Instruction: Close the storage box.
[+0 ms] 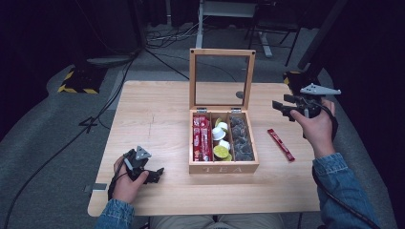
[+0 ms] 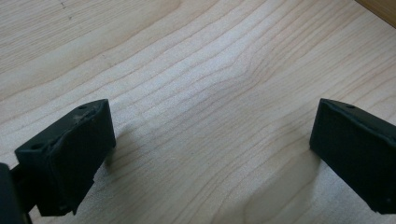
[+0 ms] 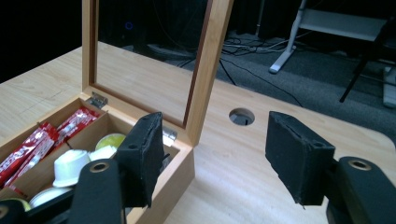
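An open wooden tea box (image 1: 223, 168) stands mid-table with its glass lid (image 1: 221, 78) upright. It holds red sachets (image 1: 201, 138) on the left, small cups (image 1: 220, 140) in the middle and dark bags (image 1: 240, 138) on the right. One red sachet (image 1: 281, 144) lies on the table to the right of the box. My right gripper (image 1: 282, 109) hangs raised to the right of the box, open and with nothing between its jaws (image 3: 215, 158). My left gripper (image 1: 154, 175) rests low near the front left of the table, open over bare wood (image 2: 210, 154).
A round cable hole (image 1: 239, 95) sits in the table behind the box, right of the lid (image 3: 242, 116). Cables and a white desk frame (image 1: 229, 9) lie on the floor beyond the far edge. The table's left half (image 1: 148, 119) is bare wood.
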### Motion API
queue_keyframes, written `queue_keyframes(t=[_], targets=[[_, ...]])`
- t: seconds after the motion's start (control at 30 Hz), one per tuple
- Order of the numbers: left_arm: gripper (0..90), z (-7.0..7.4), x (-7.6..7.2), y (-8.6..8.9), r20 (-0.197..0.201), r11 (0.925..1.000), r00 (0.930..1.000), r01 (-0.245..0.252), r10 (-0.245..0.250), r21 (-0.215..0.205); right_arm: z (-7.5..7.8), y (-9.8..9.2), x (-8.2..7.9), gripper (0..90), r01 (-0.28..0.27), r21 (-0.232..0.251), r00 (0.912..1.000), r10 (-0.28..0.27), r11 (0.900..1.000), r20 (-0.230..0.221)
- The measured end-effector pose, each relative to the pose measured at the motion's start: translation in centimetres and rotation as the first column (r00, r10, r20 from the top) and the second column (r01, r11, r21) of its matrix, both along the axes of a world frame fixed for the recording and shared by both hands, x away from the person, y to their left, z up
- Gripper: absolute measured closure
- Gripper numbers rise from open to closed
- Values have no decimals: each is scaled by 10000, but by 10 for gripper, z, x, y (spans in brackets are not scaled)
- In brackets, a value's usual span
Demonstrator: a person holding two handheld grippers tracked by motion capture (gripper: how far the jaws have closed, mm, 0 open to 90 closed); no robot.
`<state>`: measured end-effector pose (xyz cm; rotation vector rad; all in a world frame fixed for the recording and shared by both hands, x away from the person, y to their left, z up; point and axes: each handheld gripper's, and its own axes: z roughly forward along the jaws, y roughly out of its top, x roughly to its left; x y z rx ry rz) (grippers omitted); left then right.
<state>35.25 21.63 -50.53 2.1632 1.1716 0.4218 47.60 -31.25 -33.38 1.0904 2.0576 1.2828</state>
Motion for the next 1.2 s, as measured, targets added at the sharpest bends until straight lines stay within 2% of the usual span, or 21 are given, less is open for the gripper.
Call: queue_keyframes(t=[0.57, 1.1, 1.2], targets=[[4, 0, 0, 0, -2, 10000, 10000, -11, 11, 7, 34, 24, 53, 352, -596, 252, 9974, 585, 9979, 429], [4, 0, 0, 0, 4, 10000, 10000, -20, 20, -1, 44, 49, 107, 345, -858, 854, 9958, 826, 9927, 402], [4, 0, 0, 0, -2, 10000, 10000, -22, 22, -6, 44, 53, 117, 345, -916, 777, 9952, 887, 9928, 401]])
